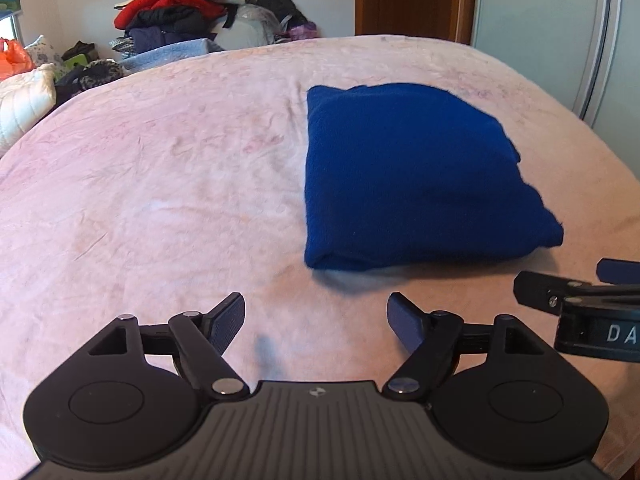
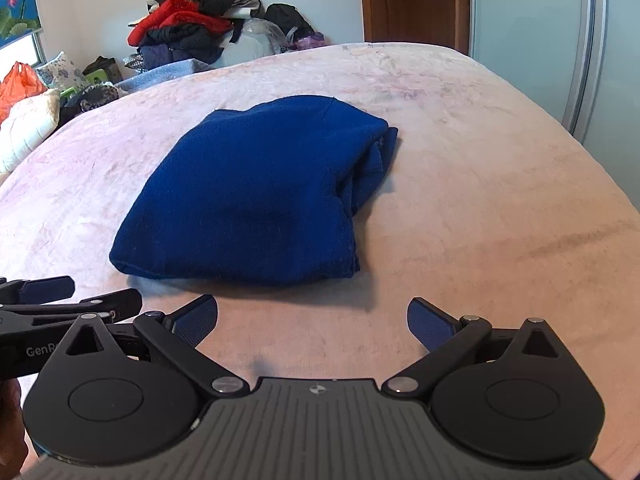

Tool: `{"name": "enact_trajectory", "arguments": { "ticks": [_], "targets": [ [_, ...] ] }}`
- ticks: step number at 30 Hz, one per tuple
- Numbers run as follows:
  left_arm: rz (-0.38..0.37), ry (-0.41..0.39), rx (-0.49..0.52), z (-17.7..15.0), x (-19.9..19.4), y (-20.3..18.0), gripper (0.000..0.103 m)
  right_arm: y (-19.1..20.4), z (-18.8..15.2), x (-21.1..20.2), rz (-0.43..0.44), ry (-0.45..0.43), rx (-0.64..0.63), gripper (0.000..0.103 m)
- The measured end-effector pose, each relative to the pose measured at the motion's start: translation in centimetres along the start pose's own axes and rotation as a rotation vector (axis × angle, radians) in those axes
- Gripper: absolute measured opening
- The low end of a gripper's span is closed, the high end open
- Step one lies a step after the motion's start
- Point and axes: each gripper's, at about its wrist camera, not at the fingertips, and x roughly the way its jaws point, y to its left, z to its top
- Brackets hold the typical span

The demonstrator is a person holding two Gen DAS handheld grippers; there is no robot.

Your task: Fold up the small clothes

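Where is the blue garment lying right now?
The blue garment lies folded on the pink bedspread, ahead of both open tongs: right of centre in the left wrist view, left of centre in the right wrist view.

In the left wrist view the pale raised letters "DA" can be read on the black body of the right tongs (image 1: 600, 276) at the right edge, where the frame cuts the word off; in the right wrist view the pale letters "GenR" stand on the black body of the left tongs (image 2: 72, 292) at the left edge, where the near linkage hides the remainder. A small round emblem sits at the centre of each camera's own ribbed housing, too small to read; no other writing is legible.
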Motion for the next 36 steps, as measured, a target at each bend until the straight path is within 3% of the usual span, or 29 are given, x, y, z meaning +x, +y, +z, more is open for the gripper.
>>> {"name": "enact_trajectory", "arguments": {
  "ticks": [36],
  "targets": [
    [0.052,0.069,-0.061,-1.5,0.5,0.8,0.078,1.3,-1.8,-0.3,-0.003,0.031,-0.05,0.102]
  ]
}}
